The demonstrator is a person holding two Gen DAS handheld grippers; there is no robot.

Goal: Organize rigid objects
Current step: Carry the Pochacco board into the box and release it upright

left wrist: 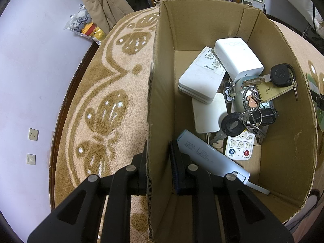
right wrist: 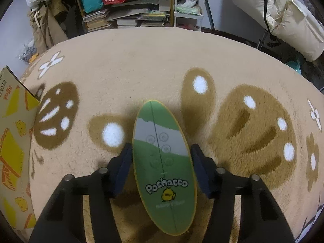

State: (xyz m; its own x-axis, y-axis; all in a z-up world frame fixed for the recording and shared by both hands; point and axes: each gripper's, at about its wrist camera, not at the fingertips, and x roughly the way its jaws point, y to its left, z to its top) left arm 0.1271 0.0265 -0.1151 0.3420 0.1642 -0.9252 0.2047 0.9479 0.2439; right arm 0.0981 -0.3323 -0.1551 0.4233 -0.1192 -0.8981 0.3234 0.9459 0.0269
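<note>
The left gripper (left wrist: 159, 160) is reaching in from the bottom of the frame, and its two black fingers are standing apart, one on each side of a cardboard wall, not pressing it. The right gripper (right wrist: 161, 162) is also coming from the bottom centre of its frame, with its fingers spread wide and a gap showing on both sides.

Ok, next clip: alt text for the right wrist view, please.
A green oval Pochacco remote lies on a beige-and-brown patterned rug, between the open fingers of the right hand-held gripper, which are not clearly touching it. A printed cardboard box sits at the left edge, with cluttered shelves behind the rug.
</note>
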